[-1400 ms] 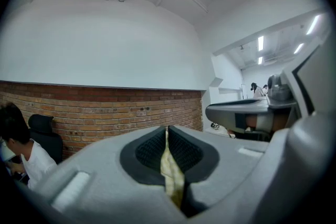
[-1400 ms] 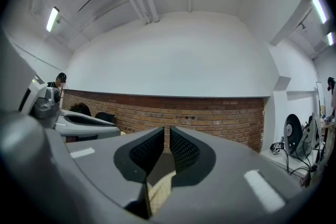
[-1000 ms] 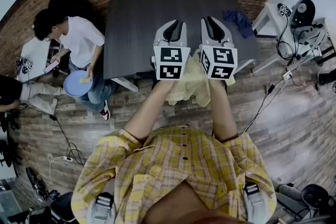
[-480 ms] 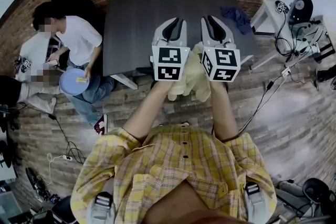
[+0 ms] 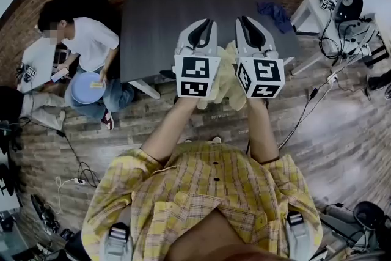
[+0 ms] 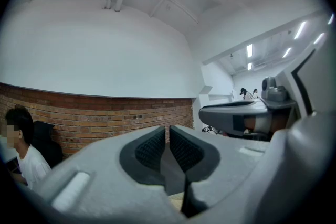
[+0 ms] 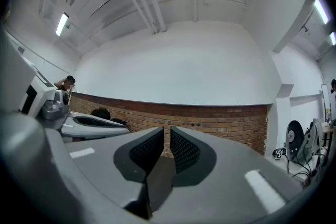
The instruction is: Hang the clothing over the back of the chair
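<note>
Left claw (image 5: 203,26) and right claw (image 5: 245,22) both pinched shut on pale yellow clothing (image 5: 225,84), raised over the dark surface (image 5: 162,15) edge.

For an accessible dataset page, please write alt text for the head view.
A pale yellow garment hangs from the left gripper and right gripper, held side by side by a person in a plaid shirt, before a dark table. Another person sits at left.
</note>
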The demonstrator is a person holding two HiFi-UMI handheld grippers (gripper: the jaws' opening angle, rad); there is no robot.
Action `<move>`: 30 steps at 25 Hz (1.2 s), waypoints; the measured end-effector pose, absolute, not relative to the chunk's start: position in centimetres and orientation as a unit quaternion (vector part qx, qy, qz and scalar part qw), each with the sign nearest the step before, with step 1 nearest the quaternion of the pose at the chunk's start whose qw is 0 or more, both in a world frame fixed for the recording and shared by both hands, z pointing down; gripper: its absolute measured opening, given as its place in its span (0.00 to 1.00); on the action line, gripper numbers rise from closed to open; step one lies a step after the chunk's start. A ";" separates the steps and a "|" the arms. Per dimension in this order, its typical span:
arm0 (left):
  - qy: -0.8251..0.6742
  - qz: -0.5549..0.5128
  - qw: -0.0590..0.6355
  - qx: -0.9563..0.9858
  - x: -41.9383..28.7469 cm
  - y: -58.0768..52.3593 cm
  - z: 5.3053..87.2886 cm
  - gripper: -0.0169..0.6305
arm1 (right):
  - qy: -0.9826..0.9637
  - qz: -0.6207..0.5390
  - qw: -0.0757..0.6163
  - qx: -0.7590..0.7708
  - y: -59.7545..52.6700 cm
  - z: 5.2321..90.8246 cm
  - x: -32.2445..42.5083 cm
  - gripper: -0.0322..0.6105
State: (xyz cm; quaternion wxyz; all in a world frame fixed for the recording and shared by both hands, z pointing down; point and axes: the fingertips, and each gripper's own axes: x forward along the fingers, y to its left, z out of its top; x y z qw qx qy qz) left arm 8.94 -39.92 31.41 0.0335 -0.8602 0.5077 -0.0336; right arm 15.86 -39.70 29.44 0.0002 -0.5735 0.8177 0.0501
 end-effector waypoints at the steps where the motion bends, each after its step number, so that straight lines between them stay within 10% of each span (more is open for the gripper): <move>1: 0.506 -0.031 0.031 -0.861 8.8 -39.6 31.4 0.07 | 0.818 0.051 0.001 -0.573 -39.4 29.4 15.7 0.10; 30: 0.471 -0.011 0.025 -0.882 7.1 -30.9 32.3 0.03 | 0.807 0.027 0.021 -0.589 -30.3 30.7 13.2 0.04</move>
